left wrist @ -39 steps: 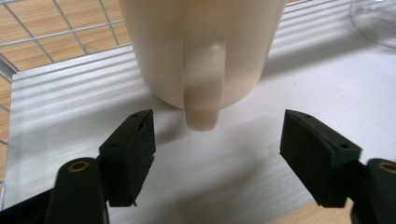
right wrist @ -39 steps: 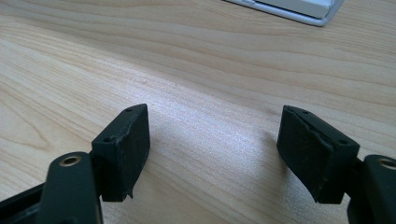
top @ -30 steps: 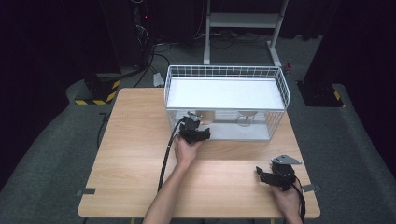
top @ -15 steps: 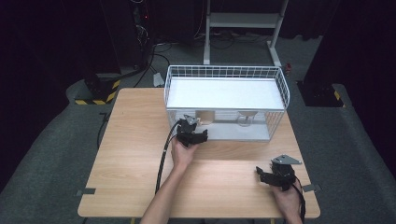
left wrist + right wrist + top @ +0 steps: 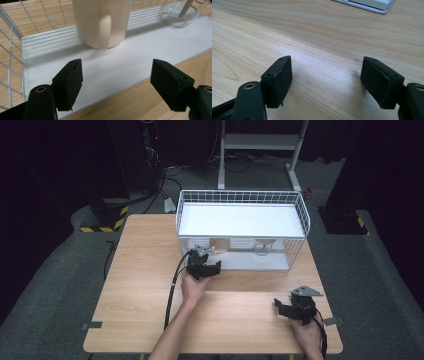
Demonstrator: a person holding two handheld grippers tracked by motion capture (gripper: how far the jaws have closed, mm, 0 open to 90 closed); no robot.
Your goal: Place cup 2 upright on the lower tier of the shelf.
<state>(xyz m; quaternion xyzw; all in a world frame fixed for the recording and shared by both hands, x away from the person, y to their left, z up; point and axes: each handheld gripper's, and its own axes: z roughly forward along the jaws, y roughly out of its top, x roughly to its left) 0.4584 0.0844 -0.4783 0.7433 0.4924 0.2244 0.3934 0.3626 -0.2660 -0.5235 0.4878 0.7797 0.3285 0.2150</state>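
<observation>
A cream mug stands on the white floor of a wire basket, its handle turned toward my left gripper. That gripper is open just in front of the mug, with nothing between its jaws. In the high view the left gripper sits at the basket's front left, close to the mug. A clear glass with a stick in it stands to the mug's right, also inside the basket. My right gripper is open over bare wood, near the table's front right corner.
The wooden table carries the basket along its far edge. A corner of the basket's white base lies far ahead of the right gripper. A black cable trails from the left gripper along the forearm. Dark floor and a metal stand lie beyond the table.
My left gripper has drawn back slightly from the basket's front toward the person. The right gripper has stayed in place.
</observation>
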